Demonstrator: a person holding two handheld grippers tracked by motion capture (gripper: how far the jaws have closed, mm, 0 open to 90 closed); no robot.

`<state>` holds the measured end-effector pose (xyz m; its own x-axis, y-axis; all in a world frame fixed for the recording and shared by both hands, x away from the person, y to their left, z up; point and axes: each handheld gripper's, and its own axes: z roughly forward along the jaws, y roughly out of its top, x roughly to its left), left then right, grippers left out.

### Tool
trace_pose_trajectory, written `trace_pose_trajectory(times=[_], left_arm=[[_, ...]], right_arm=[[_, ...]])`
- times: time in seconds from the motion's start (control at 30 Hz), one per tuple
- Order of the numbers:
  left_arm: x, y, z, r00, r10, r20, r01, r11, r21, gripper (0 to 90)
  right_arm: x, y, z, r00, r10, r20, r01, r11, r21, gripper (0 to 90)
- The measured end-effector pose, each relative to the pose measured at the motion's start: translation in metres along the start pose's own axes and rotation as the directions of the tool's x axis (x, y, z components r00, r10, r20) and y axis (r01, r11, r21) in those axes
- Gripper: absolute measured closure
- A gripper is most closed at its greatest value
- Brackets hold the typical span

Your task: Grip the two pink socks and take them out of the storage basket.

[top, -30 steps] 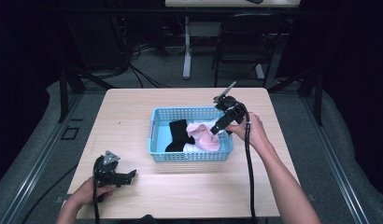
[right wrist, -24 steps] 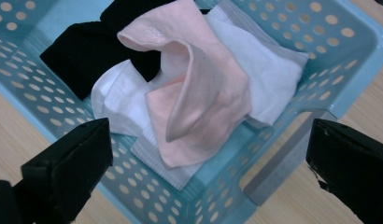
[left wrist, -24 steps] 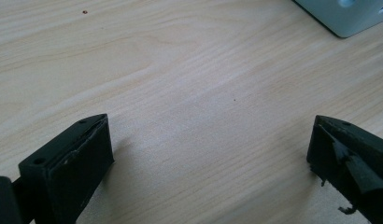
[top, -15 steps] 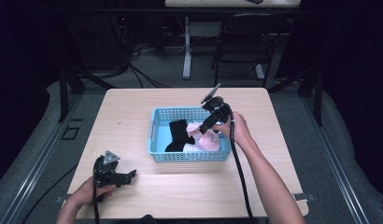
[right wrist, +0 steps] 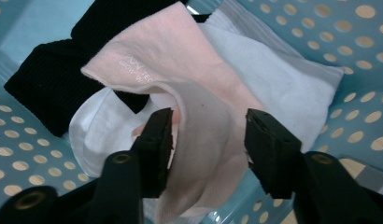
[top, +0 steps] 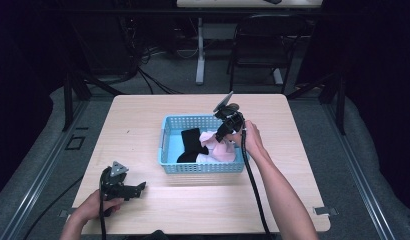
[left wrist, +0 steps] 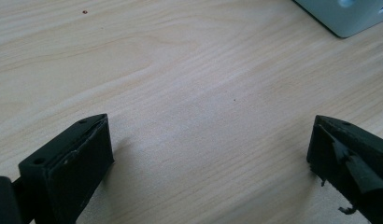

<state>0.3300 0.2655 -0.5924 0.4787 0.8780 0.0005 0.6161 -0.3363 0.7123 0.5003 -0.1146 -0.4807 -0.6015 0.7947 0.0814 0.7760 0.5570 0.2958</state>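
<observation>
Dark floor rings a wooden table (top: 143, 125) where the right gripper (right wrist: 208, 135), jaws parted astride a pink sock (right wrist: 199, 93), dips into the blue basket (top: 165, 142), while the left gripper (left wrist: 208, 154) rests wide open, empty.

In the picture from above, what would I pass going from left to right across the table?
Left gripper resting on the table → blue basket → black cloth → pink cloth, with the right gripper reaching down to it → the person's right hand.
</observation>
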Motion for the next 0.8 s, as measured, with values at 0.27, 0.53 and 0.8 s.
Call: trace_pose_trajectory(times=[0.27, 0.53, 0.8], left_arm=[[0.000, 0.000, 0.000, 1.0000, 0.000, -0.001, 0.000, 1.0000, 0.000, 0.0], [0.000, 0.000, 0.000, 1.0000, -0.001, -0.001, 0.001, 1.0000, 0.000, 0.0], [0.000, 0.000, 0.000, 1.0000, 0.000, 0.002, 0.000, 1.0000, 0.001, 0.0]], right_arm=[[-0.001, -0.003, -0.008, 0.9999, 0.010, 0.005, -0.010, 0.998, -0.059, 86.3], [-0.003, -0.008, -0.024, 1.0000, -0.001, -0.002, 0.001, 0.996, -0.087, 87.7], [-0.004, -0.012, -0.039, 0.9998, -0.016, -0.009, 0.015, 0.992, -0.124, 87.8]])
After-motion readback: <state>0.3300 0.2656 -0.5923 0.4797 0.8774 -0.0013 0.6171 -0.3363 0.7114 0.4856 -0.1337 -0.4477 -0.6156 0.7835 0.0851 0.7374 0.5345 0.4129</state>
